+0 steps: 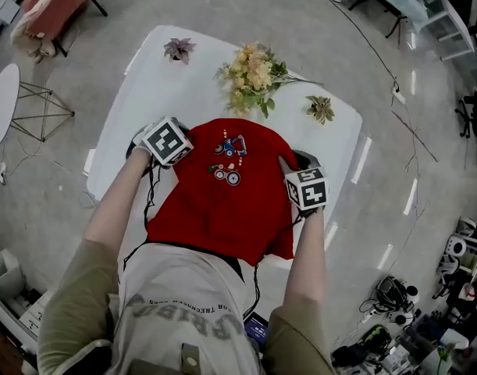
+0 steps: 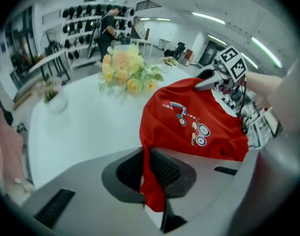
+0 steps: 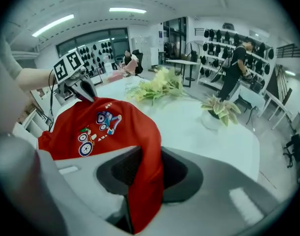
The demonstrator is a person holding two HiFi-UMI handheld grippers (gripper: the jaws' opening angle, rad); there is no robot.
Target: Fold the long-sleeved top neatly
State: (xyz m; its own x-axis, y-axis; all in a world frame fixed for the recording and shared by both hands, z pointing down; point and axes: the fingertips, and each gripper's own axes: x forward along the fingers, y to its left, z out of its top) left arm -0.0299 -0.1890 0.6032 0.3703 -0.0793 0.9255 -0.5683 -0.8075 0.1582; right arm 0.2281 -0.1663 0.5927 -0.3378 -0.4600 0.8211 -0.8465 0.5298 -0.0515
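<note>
The left hand-held gripper (image 2: 150, 173) and right hand-held gripper (image 3: 146, 177) each clamp the red top (image 1: 222, 205), spread between them.

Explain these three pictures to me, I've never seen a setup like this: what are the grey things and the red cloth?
A person holds two grey two-jaw tools, the left tool and the right tool. One picture looks down from a head camera; the other two are from cameras on the tools. On the white table stand yellow flowers, a small purplish plant and a small green plant. Both tools are shut on a red long-sleeved top with a cartoon print, spread between them.
</note>
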